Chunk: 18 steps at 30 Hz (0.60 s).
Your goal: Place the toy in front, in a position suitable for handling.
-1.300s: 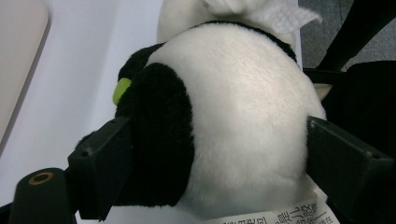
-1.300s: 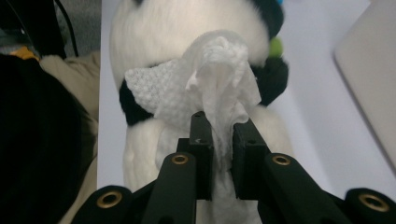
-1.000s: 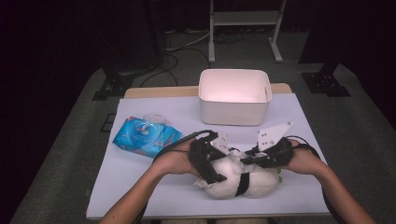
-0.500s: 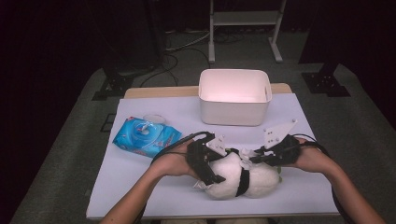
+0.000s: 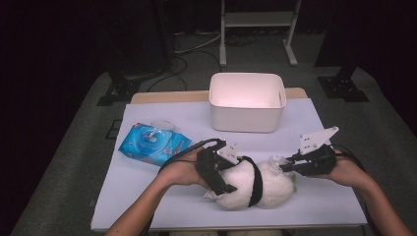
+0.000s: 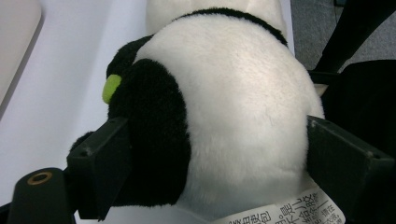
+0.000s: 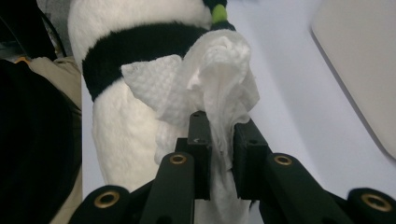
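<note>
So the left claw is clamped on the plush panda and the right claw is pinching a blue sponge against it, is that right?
Not quite. The right claw pinches a white wipe, not a blue sponge, as the right gripper view shows. The rest holds: the left claw is clamped on the plush panda, and the wipe rests against it.

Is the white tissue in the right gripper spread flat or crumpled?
Crumpled: the white tissue bunches in folds between the right gripper, pressed against the plush panda.
</note>
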Each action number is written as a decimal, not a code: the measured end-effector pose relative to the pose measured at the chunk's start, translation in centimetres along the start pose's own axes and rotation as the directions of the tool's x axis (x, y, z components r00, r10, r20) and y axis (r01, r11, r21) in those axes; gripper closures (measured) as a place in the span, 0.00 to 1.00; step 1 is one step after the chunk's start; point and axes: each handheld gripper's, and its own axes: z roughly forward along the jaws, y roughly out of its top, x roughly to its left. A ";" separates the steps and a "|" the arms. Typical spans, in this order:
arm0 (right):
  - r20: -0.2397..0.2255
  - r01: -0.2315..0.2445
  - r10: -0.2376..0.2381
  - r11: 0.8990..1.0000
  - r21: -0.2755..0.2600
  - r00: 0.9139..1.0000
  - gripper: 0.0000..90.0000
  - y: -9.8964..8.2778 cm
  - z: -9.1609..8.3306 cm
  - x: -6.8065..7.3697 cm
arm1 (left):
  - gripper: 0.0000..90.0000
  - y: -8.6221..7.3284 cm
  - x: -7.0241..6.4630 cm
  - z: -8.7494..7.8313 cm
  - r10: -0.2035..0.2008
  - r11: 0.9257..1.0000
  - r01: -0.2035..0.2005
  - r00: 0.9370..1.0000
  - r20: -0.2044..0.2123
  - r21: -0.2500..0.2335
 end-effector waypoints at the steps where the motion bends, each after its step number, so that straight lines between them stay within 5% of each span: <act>1: 0.006 -0.005 0.005 1.000 0.003 1.000 0.87 -0.3 -0.2 0.0 | 0.14 0.0 0.0 0.0 -0.001 1.000 0.001 1.000 0.001 -0.001; 12: 0.021 -0.074 0.074 0.997 0.009 0.997 0.87 -3.2 -0.8 -0.2 | 0.14 0.0 0.2 0.0 -0.004 1.000 0.004 1.000 0.007 0.000; 18: 0.029 -0.033 0.033 0.999 0.015 0.999 0.87 -2.1 -1.0 -0.1 | 0.14 0.2 0.2 0.0 0.007 1.000 -0.007 1.000 0.004 0.004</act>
